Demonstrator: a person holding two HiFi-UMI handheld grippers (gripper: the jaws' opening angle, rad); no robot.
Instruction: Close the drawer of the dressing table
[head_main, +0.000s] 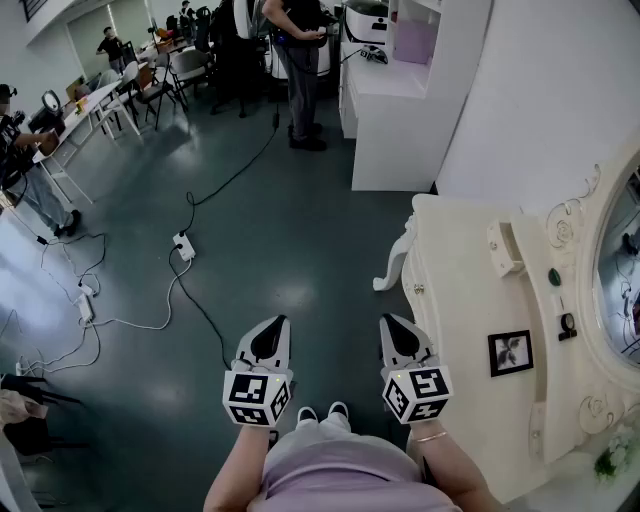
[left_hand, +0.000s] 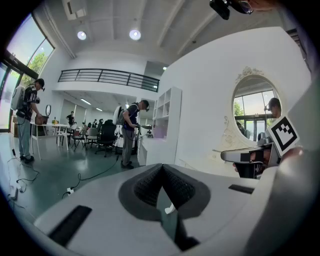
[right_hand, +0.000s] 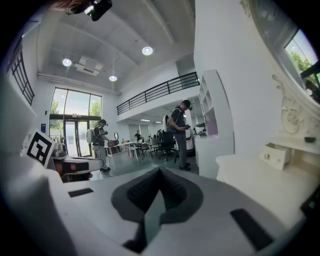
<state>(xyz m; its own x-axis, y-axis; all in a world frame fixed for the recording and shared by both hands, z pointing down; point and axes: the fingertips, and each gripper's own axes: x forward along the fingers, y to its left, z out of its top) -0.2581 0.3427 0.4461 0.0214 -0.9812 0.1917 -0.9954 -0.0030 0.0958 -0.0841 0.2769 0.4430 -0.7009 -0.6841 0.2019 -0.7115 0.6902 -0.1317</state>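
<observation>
Floor (head_main: 270, 230): dark grey-green, glossy, fills most of the head view. Dressing table (head_main: 460, 300): white with carved trim, lies at 3 o'clock of the two grippers, well apart from both; one curved leg shows at its near corner. Oval mirror (head_main: 620, 270) stands along the table's far edge, at 3 o'clock of the table top. White shelf unit (head_main: 400, 100) stands at 12 o'clock of the table, against the same wall. A standing person (head_main: 300, 60) is at 11 o'clock of that unit, well apart from the rig. Left gripper (head_main: 278, 328): held roughly level over bare floor at 6 o'clock of the frame, pointing to 12; its own view shows the dark pads (left_hand: 150, 182) pressed together at the tip, nothing between them. Right gripper (head_main: 388, 328): beside it at 3 o'clock, parallel, just short of the table's edge; its pads (right_hand: 175, 187) are likewise pressed together on nothing. Drawer (head_main: 505, 248): a small white box with a round knob, sitting on the table top at 1 o'clock of the right gripper and standing out from the raised back ledge; in the right gripper view it (right_hand: 272, 155) shows at 3 o'clock, untouched. Framed picture (head_main: 510, 352) lies at 6 o'clock of the drawer. Power strip (head_main: 183, 245), with trailing cables, lies at 10 o'clock of the left gripper.
</observation>
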